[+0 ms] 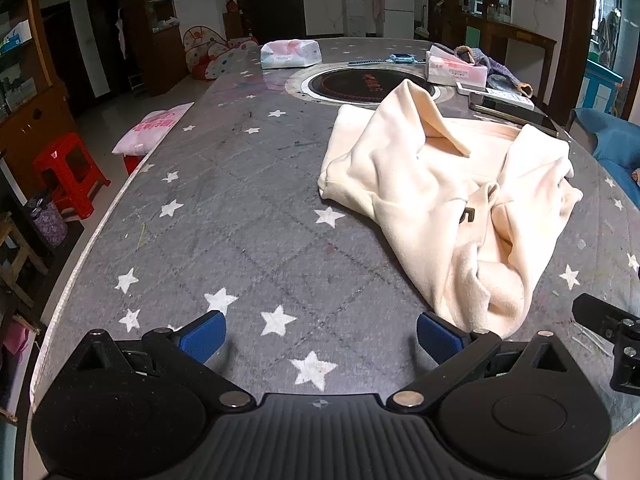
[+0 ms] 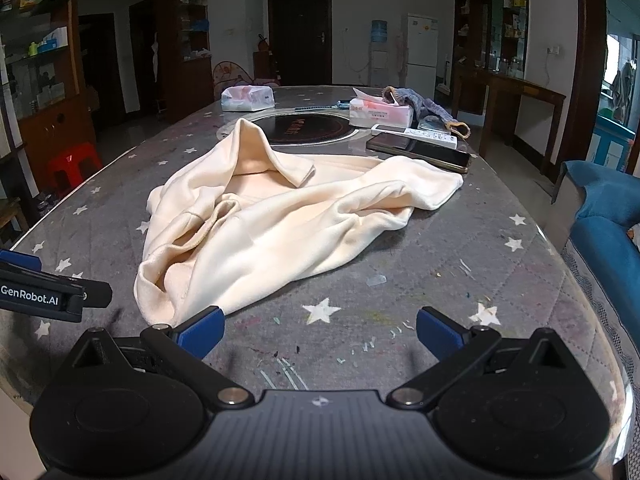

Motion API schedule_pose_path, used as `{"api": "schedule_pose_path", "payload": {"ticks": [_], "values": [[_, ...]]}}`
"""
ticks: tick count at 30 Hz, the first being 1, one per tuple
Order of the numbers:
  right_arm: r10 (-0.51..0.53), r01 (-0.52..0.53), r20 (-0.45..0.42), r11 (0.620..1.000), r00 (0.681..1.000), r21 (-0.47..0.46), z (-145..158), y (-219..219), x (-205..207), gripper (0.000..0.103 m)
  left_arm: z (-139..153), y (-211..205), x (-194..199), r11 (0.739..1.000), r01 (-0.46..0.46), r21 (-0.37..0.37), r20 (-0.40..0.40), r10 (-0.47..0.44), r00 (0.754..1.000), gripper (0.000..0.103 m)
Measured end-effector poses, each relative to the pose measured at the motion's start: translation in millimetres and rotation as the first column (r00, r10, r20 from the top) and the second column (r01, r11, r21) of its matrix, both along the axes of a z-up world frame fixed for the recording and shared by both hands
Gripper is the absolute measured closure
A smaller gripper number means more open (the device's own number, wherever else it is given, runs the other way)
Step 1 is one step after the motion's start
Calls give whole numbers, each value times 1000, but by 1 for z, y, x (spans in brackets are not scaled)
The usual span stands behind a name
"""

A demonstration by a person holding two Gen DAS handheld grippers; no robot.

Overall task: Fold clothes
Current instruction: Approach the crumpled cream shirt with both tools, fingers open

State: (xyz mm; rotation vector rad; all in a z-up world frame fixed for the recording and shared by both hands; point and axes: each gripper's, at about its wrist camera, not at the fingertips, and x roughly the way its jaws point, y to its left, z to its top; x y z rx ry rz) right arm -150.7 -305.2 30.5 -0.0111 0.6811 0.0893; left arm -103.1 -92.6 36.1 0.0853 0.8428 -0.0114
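Left wrist view is showing the left gripper (image 1: 320,336) hovering low over the table (image 1: 224,216) with its blue fingers (image 1: 202,336) spread wide and nothing between them. Right wrist view is showing the right gripper (image 2: 318,332) in the same condition: fingers apart, holding nothing.

The cream garment (image 1: 444,200) is lying crumpled near the middle of the table, between the two grippers and ahead of both. Its near edge is lying just beside the left gripper's right finger and just beside the right gripper's left finger; whether either finger is touching cloth cannot be told.

Step in hand, as judged: the approach before the first grasp. No fold is showing; the cloth is bunching in loose ridges, with one flap standing up at the far side. The next move is calling for each gripper to close on a separate edge or corner, then to spread the garment flat before folding.

View differences:
- Left wrist view is showing a dark printed mark on the cloth and a pink bag (image 1: 154,130) at the table's left edge, above a red stool (image 1: 70,172).
- Right wrist view is showing the garment's right-hand portion reaching toward a dark phone (image 2: 420,152), plus a blue seat (image 2: 608,232) beyond the table's right edge.
- Each view is catching part of the other gripper at its edge.
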Motion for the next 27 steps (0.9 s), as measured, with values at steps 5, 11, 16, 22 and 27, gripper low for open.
{"api": "schedule_pose_path", "payload": {"ticks": [5,11,16,22,27], "values": [[2,-2,-1,1000,1000,2,1,1,7,0,3,-1,5,1000,10,1,5,-10,1000,0],[10,-10,-7,1000,1000,21,3,0,17,0,10,-1,16,1000,21,-7,17,-21,1000,0],[16,-16,-14,999,1000,46,9,-3,31,0,22,-5,32,999,44,8,49,-44,998,0],[26,-26,4,999,1000,46,20,-9,50,2,40,-19,61,995,87,40,108,-91,990,0],[20,-20,5,999,1000,47,28,-18,72,4,47,-34,99,992,117,45,146,-122,982,0]]}}
